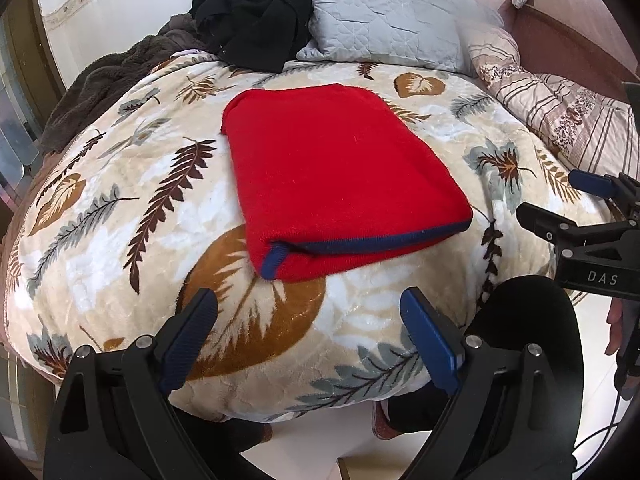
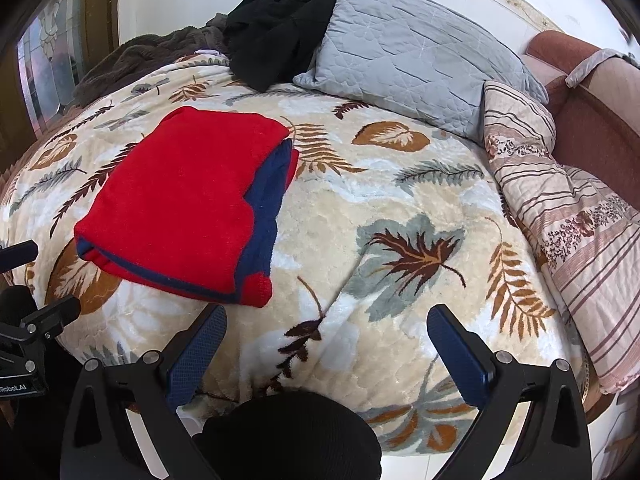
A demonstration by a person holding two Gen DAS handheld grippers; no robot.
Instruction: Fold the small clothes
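My left gripper (image 1: 308,312) hangs with its two blue-padded fingers spread wide and nothing between them, just off the near edge of the bed, and my right gripper (image 2: 326,334) is spread the same way, empty, over the near part of the blanket (image 2: 400,200). In the left view the right gripper (image 1: 560,196) shows at the right edge, apart from the cloth. Just beyond my left fingers lies the red garment (image 1: 340,176), folded into a flat rectangle with dark blue trim along its near edge, resting on the leaf-patterned blanket; in the right view the same red garment (image 2: 180,200) lies to the left, a blue panel showing along its right side. Neither gripper touches it. Farther off, a grey pillow (image 1: 384,12) leans at the head of the bed, a heap of black clothing (image 1: 252,12) to its left, and a striped quilt (image 2: 560,216) lies bunched along the right.
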